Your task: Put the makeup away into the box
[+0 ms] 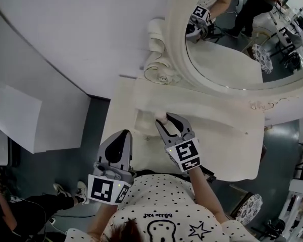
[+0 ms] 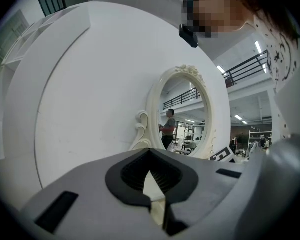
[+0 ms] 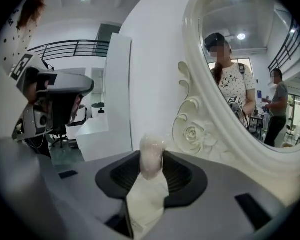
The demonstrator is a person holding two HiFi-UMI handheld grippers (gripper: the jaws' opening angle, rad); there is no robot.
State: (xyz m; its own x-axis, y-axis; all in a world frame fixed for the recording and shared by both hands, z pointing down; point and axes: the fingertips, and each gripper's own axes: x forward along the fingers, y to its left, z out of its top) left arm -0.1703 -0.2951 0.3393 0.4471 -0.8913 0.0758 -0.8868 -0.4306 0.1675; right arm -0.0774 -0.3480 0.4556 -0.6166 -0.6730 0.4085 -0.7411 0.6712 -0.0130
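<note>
While the left gripper (image 1: pixel 123 135) hovers by the table's (image 1: pixel 217 140) edge, its fingers (image 2: pixel 125 176) clenched on nothing, the right gripper (image 1: pixel 164 119) grasps a pale makeup piece (image 3: pixel 151 156) above the table, below the mirror (image 1: pixel 232 49).

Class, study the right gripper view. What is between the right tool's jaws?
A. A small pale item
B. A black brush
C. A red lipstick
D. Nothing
A: the right tool is closed on a small pale item, which stands up between its two dark pads.
</note>
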